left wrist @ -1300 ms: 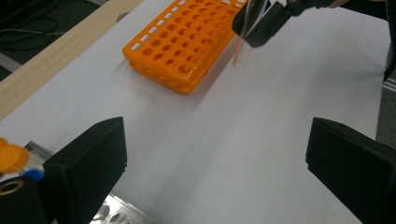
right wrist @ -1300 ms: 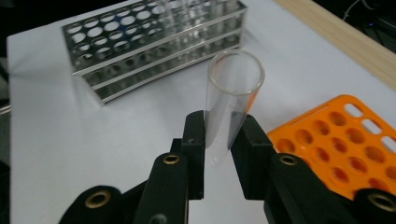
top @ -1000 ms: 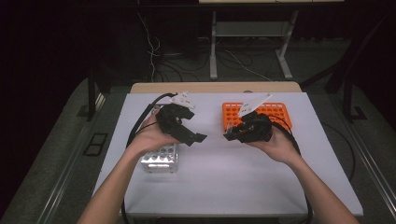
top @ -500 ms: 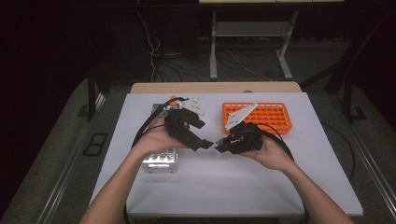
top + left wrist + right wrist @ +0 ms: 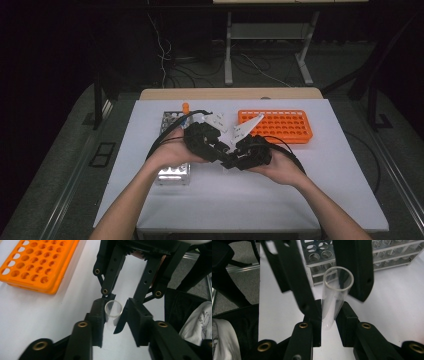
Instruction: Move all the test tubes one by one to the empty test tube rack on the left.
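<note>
A clear, empty test tube point(image 5: 113, 311) hangs over the middle of the white table point(image 5: 310, 180), where the two grippers meet tip to tip. In the left gripper view my left gripper point(image 5: 113, 316) is shut on it just under its open rim. The right gripper's fingers point(image 5: 112, 272) reach in from the top of that view. In the right gripper view my right gripper point(image 5: 328, 316) is shut on the rounded bottom of the tube point(image 5: 334, 297), and the left gripper's fingers point(image 5: 292, 277) flank its upper end. From above, the left gripper point(image 5: 223, 156) and the right gripper point(image 5: 235, 159) touch noses.
A metal tube rack point(image 5: 172, 172) point(image 5: 387, 255) lies under the left hand, with an orange-capped tube point(image 5: 185, 106) at its far end. An orange rack point(image 5: 280, 125) point(image 5: 37, 262) with empty holes stands at the back right. Black cables loop around both hands.
Both hands have moved inward from their racks and met over the middle of the table. The left gripper brought the tube from the metal rack, and the right gripper has closed on its bottom.
</note>
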The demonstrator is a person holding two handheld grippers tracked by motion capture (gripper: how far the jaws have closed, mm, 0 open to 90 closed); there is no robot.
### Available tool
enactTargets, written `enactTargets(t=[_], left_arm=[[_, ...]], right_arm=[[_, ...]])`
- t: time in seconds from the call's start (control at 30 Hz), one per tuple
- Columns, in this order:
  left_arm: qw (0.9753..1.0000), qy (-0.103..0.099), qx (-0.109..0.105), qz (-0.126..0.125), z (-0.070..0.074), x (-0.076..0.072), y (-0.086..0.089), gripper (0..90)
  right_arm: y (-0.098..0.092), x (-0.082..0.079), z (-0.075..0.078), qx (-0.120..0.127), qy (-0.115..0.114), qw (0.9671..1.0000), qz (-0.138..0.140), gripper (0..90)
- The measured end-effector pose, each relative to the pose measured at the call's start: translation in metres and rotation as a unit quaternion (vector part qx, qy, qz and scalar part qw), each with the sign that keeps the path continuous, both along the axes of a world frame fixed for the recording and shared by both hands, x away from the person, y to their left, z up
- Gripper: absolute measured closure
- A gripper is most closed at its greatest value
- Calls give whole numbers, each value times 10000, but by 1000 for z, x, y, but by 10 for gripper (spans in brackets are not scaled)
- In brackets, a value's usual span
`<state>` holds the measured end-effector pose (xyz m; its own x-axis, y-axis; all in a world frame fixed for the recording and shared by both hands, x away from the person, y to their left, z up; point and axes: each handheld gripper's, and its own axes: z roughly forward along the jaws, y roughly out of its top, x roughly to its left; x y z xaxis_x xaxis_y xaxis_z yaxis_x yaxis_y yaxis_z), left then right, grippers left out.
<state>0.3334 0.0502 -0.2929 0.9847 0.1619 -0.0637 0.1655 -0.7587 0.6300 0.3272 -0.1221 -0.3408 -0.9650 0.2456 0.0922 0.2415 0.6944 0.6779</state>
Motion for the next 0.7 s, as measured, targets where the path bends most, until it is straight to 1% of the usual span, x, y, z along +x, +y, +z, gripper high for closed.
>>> enactTargets(t=[0.13, 0.17, 0.27, 0.37, 0.43, 0.53, 0.57, 0.63, 0.7], left_arm=[[10000, -53, 40, 38, 0, 1, 1, 721], [10000, -30, 29, 44, -1, 1, 1, 728], [10000, 2, 32, 25, 0, 1, 2, 738], [10000, -8, 35, 34, 1, 1, 3, 740], [9999, -76, 60, 86, 1, 2, 4, 740], [9998, -69, -5, 174, 4, 3, 10, 740], [9998, -72, -28, 203, 5, 4, 12, 740], [9995, -94, -79, 290, 7, 5, 17, 740], [9992, -112, -73, 366, 9, 6, 23, 740]], right_arm=[[2, 0, -1, 19, 16, 10000, 19, 748], [3, 0, -1, 20, 14, 10000, 23, 748], [4, -1, -1, 28, -15, 10000, 33, 747], [5, -1, -1, 47, -19, 10000, 29, 736], [4, 0, -1, 62, -13, 10000, 4, 676], [0, -1, 1, 82, -83, 9999, -80, 631], [-2, 0, 2, 128, -131, 9998, -113, 615], [-7, 1, 3, 211, -133, 9994, -222, 565], [-13, 3, 4, 314, -151, 9989, -312, 520]])
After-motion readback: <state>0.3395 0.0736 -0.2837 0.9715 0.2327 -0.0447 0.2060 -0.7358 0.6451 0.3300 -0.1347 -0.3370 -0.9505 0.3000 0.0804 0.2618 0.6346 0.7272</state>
